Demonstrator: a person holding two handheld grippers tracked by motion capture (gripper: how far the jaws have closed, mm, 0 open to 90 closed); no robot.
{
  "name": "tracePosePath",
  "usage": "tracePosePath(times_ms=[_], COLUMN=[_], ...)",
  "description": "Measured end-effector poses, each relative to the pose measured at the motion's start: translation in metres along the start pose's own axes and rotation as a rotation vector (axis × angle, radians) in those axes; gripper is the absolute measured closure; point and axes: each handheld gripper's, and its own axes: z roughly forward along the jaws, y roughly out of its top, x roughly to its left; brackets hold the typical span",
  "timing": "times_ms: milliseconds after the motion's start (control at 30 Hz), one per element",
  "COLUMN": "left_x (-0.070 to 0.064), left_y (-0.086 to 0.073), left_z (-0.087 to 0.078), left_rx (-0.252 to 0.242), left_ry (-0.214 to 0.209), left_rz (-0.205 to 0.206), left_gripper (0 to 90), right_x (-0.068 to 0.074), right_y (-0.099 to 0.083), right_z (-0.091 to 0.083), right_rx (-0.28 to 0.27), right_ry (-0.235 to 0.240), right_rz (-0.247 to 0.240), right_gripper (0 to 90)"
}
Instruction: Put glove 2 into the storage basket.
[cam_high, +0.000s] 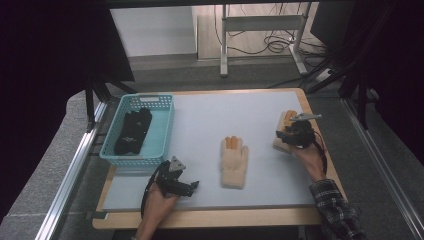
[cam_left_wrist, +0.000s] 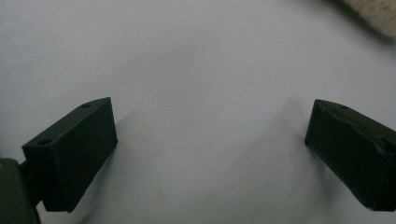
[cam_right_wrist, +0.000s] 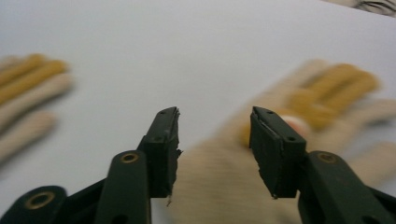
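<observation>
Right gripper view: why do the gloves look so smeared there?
Right gripper view: the glove beyond the right tongs is smeared and soft, while the black jaws stay sharp. Left gripper view: the left tongs cast soft shadows. High view: dim, dark edges.

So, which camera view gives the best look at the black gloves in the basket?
The high view: there the black gloves lie whole inside the turquoise basket, at the table's left. The left gripper view and the right gripper view look at the table surface and the beige gloves instead.
</observation>
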Motion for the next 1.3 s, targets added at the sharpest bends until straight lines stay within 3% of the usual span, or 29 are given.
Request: tracePosePath(times_ms=[167, 333, 400, 500, 600, 867, 1067, 1300], left_x=[0.0, 0.0, 0.0, 0.0, 0.0, 0.0, 0.0, 0.0], left_y=[0.0, 0.0, 0.0, 0.0, 0.0, 0.0, 0.0, 0.0], left_z=[0.0, 0.0, 0.0, 0.0, 0.0, 0.0, 0.0, 0.0], left_rx=[0.0, -0.001, -0.001, -0.001, -0.001, 0.0, 0.0, -0.001], left_ry=[0.0, 0.0, 0.0, 0.0, 0.0, 0.0, 0.0, 0.0], left_rz=[0.0, -0.002, -0.001, -0.001, -0.001, 0.0, 0.0, -0.002], left_gripper=[2.3, 2.4, 2.4, 2.4, 2.4, 2.4, 2.4, 2.4], right_x=[-0.024, -0.026, -0.025, -0.026, -0.028, -0.02, -0.005, 0.02], right_y=[-0.003, -0.007, -0.009, -0.011, -0.01, -0.003, 0.004, 0.013], right_z=[0.011, 0.03, 0.035, 0.036, 0.031, 0.008, -0.011, -0.034], right_rx=[0.004, 0.042, 0.051, 0.045, 0.042, -0.011, -0.04, -0.072], right_ry=[-0.016, -0.023, -0.03, -0.035, -0.028, 0.0, 0.03, 0.108], right_rz=[0.01, -0.039, -0.04, 0.023, 0.061, 0.041, 0.003, -0.034], right_gripper=[39.8, 35.8, 40.0, 52.8, 57.2, 57.9, 57.9, 57.9])
